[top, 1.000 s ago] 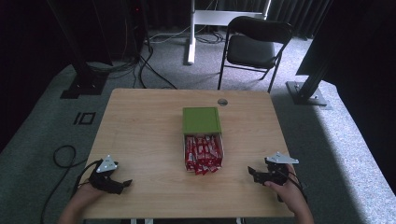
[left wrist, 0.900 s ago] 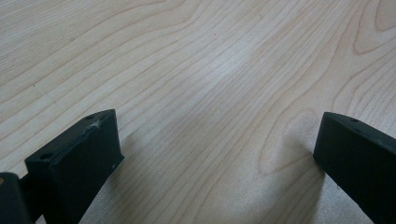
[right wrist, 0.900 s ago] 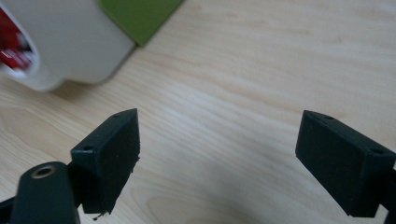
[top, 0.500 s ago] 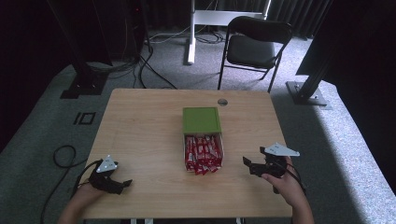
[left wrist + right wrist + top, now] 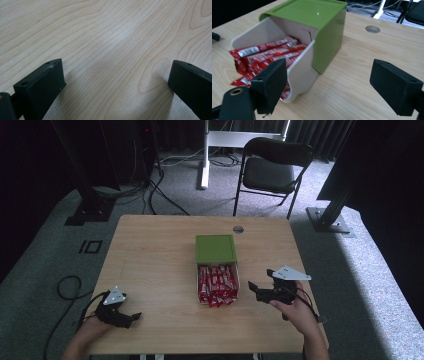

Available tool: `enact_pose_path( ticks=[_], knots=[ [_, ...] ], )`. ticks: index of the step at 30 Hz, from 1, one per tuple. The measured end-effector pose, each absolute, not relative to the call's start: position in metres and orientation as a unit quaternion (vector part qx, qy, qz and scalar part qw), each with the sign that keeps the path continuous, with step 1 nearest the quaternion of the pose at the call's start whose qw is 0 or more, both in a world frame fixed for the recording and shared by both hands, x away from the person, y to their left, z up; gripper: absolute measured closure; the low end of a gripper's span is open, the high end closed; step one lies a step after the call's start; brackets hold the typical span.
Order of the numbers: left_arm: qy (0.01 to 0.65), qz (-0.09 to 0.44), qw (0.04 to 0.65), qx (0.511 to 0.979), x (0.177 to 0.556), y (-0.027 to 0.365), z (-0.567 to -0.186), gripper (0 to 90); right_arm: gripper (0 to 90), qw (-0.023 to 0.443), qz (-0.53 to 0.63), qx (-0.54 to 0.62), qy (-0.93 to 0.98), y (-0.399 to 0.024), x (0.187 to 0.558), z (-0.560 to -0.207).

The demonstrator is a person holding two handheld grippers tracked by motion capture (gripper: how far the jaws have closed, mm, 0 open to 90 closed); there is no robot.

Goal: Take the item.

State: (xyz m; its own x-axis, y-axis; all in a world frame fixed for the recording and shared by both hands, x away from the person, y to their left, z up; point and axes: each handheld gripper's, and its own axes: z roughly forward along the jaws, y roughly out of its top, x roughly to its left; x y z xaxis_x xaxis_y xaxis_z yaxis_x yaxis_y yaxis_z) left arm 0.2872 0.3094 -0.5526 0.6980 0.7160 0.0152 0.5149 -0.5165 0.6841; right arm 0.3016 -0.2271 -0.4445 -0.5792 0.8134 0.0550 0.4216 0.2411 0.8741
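Observation:
A green box [image 5: 215,248] lies mid-table with its white drawer [image 5: 218,283] pulled out toward me. The drawer holds several red candy bars [image 5: 216,281]. In the right gripper view the green box [image 5: 322,22] and its white drawer [image 5: 299,72] full of red candy bars [image 5: 262,57] are close ahead. My right gripper [image 5: 253,287] is open, just right of the drawer, jaws pointing at it, with nothing between them [image 5: 327,87]. My left gripper [image 5: 131,318] rests open near the front left of the table, over bare wood [image 5: 117,82].
The wooden table [image 5: 150,255] has a round cable hole [image 5: 238,229] near its far edge. A black folding chair [image 5: 272,167] stands behind the table, and cables [image 5: 65,287] trail on the grey carpet at the left.
My right gripper has lifted off the table and moved left, toward the open drawer. The left gripper has stayed put.

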Motion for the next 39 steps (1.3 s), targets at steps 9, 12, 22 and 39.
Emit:
enact_pose_path(
  ticks=[9,12,22,39],
  knots=[
    [0.359,0.150,0.336,0.858,0.287,0.309,-0.553,1.5,14.5,0.197,0.475,0.391,0.764,-0.195,0.308,-0.441],
    [0.359,0.150,0.336,0.858,0.287,0.309,-0.553,1.5,14.6,0.194,0.476,0.385,0.766,-0.186,0.309,-0.441],
    [0.359,0.150,0.336,0.858,0.287,0.309,-0.553,1.5,15.1,0.178,0.483,0.360,0.778,-0.150,0.314,-0.439],
    [0.358,0.151,0.336,0.858,0.287,0.310,-0.553,1.5,25.8,0.191,0.467,0.379,0.776,-0.104,0.325,-0.453]
  ],
)
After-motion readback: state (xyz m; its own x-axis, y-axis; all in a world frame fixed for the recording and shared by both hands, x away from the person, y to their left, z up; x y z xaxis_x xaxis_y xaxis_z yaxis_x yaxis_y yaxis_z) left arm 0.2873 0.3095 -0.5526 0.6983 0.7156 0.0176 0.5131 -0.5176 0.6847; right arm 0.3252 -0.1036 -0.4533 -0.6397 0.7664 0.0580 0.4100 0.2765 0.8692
